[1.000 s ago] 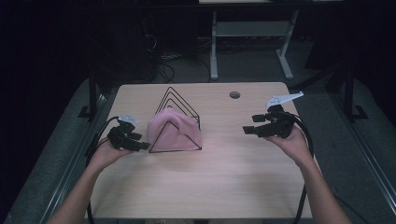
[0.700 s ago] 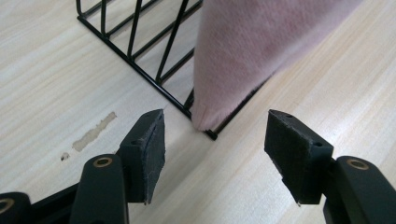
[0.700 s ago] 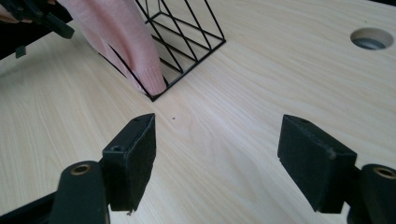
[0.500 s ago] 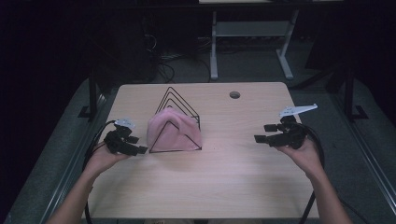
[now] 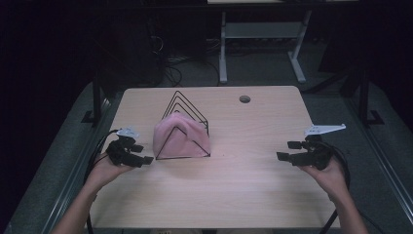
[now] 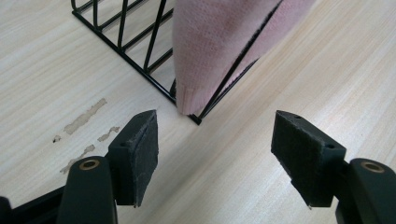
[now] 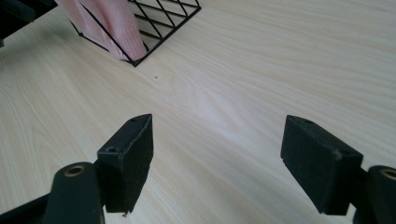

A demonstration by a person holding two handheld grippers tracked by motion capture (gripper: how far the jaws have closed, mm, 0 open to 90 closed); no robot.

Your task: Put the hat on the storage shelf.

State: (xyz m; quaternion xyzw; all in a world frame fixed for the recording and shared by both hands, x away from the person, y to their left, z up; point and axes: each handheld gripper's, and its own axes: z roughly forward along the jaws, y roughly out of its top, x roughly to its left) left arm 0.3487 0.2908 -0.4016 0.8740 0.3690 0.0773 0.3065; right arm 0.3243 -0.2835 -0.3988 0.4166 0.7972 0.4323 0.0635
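Light wood-grain table (image 5: pixel 253 195), round cable hole (image 5: pixel 245 99) seen near far edge. Grey carpeted floor (image 5: pixel 336 105) noted around it. Beyond, a white-legged desk frame (image 5: pixel 258 36) and tangled cables (image 5: pixel 180 68) are made out. Room is left dark; table top is lit.

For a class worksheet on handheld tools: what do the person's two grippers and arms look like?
Both grippers are black. The left gripper and right gripper each carry a pale grey three-cornered plate on top and trail a black cable. Each has two blocky black jaws faced with dark, rough-looking pads, with a brass-coloured ring at each jaw's base. The forearms show no sleeves.
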